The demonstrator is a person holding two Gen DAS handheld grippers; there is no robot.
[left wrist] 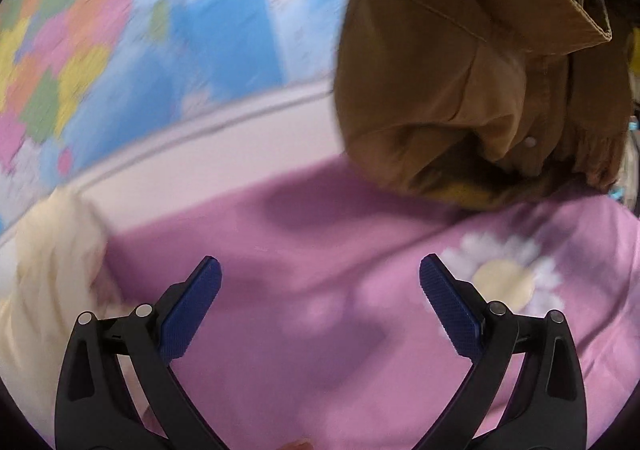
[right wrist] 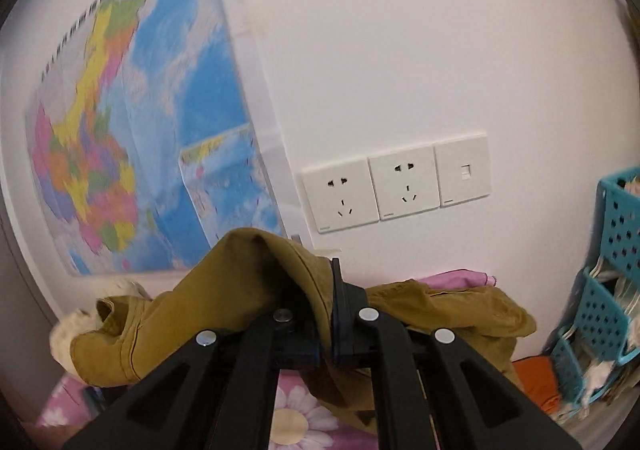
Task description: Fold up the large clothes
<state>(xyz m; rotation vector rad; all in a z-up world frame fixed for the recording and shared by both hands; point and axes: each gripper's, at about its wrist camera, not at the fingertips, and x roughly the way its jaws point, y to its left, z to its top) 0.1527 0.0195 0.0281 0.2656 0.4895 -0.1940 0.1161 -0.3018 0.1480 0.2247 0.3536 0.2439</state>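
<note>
From your left wrist, the left tongs stand wide and empty over the pink flowered sheet, with the brown garment hanging above that sheet (upper right). From your right wrist, the right tongs pinch a fold of the garment, lifted over the same sheet, below the wall sockets.

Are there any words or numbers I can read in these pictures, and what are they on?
None can be read.
Map: a row of dark characters along its top edge, too blurred to read.
Sockets: tiny marks on the bottom edges, too small to read.
Brown garment: no label shows.
</note>
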